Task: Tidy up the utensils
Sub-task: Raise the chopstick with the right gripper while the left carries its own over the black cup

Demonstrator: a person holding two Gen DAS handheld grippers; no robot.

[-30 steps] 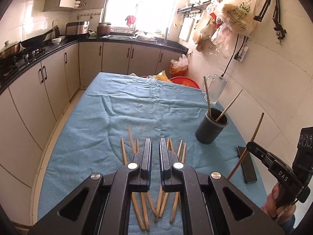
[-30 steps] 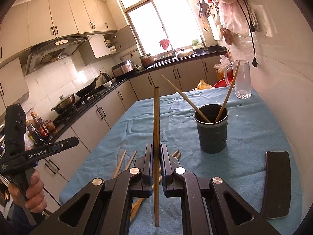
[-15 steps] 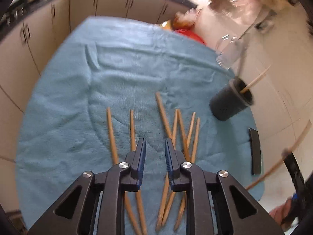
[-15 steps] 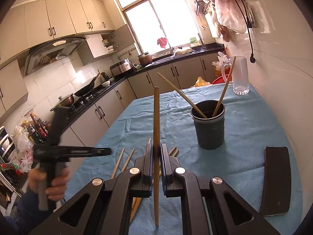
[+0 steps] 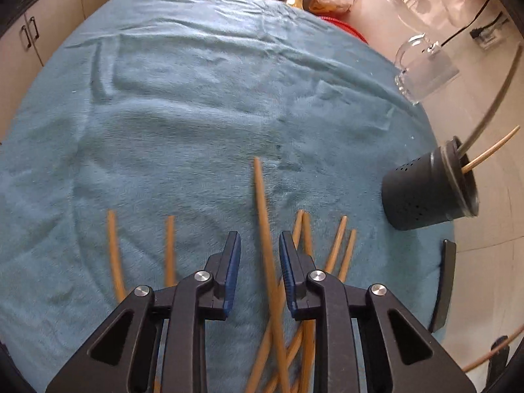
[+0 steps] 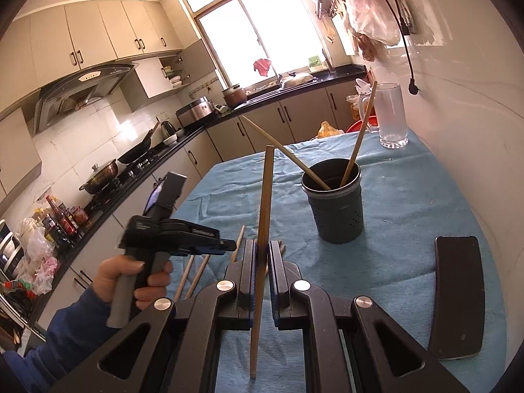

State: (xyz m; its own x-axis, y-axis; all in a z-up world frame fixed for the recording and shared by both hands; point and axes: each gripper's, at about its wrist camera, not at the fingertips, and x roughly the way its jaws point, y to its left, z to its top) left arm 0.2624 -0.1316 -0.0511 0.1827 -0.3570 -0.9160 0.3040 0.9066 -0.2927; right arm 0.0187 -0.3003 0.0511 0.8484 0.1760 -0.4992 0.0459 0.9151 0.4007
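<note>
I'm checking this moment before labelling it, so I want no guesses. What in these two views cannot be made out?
- Loose chopsticks, left wrist view: near ends hidden under the left gripper; overlap and blur prevent a count.
- Utensil holder, right wrist view: its dark inside hides the lower ends of the sticks in it.
- Held chopstick, right wrist view: the right gripper covers its middle.
- Black flat object: too plain to identify.

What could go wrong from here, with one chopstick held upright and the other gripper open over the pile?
The right gripper pinches its chopstick low, so it might pivot or slip before reaching the holder. The left gripper, open around the longest chopstick in the crossed pile, might catch a neighbour too.
</note>
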